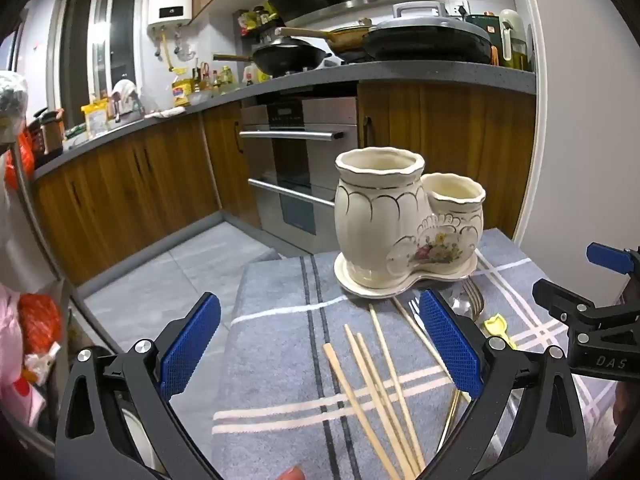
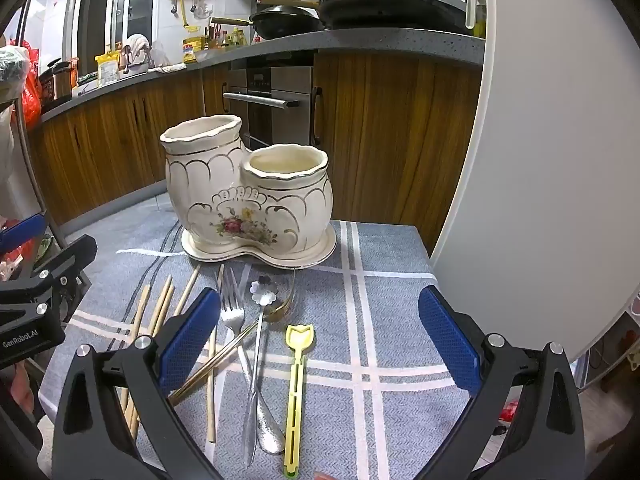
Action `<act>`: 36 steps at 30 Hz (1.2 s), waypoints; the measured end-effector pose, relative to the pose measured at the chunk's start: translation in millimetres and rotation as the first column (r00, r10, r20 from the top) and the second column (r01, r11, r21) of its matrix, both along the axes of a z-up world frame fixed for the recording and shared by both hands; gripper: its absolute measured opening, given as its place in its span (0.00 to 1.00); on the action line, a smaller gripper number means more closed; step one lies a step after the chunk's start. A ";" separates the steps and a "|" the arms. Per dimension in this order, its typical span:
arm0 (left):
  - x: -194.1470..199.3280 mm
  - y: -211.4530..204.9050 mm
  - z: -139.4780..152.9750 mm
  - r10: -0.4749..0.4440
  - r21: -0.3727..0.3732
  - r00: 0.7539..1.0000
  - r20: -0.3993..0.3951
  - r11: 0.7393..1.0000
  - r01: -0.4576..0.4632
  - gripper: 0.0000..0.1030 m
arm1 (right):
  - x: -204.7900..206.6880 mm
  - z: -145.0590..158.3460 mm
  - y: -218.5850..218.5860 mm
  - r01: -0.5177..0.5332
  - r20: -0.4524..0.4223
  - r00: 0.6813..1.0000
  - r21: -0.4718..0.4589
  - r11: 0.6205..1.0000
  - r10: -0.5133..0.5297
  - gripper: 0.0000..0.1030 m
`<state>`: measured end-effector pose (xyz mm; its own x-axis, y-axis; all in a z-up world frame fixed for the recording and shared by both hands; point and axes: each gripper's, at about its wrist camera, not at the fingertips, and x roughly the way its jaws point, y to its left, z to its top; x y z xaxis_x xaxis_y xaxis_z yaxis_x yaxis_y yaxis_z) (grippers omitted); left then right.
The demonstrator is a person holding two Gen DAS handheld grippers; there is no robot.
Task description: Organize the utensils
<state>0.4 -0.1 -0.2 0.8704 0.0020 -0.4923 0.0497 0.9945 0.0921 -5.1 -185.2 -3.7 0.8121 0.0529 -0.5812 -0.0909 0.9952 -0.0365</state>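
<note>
A cream ceramic two-pot utensil holder (image 1: 404, 220) (image 2: 248, 196) stands at the far side of the grey checked tablecloth (image 2: 400, 320); both pots look empty. Wooden chopsticks (image 1: 376, 384) (image 2: 160, 308) lie in front of it. A steel fork (image 2: 234, 312), a silver spoon (image 2: 260, 320), a gold spoon (image 2: 280, 312) and a yellow plastic utensil (image 2: 298, 380) lie beside them. My left gripper (image 1: 320, 348) is open above the chopsticks. My right gripper (image 2: 320, 348) is open above the fork, spoons and yellow utensil. Both hold nothing.
The table's (image 1: 272, 280) far edge drops to a tiled floor (image 1: 180, 272). Beyond are wooden cabinets (image 1: 140, 192), an oven (image 1: 300, 168) and a counter with pans (image 1: 424, 40). A white rounded panel (image 2: 540, 160) stands close on the right.
</note>
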 end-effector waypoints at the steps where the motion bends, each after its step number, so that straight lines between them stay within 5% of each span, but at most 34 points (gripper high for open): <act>1: 0.0 0.2 0.1 0.001 -0.001 1.000 0.001 1.000 -0.001 0.96 | 0.2 -0.2 0.0 0.000 -0.002 1.000 0.001 1.000 0.000 0.95; 36: 3.8 -6.0 -5.5 -0.003 0.001 1.000 0.004 1.000 0.003 0.96 | -0.5 5.1 -0.5 -0.004 -0.003 1.000 -0.002 1.000 0.004 0.95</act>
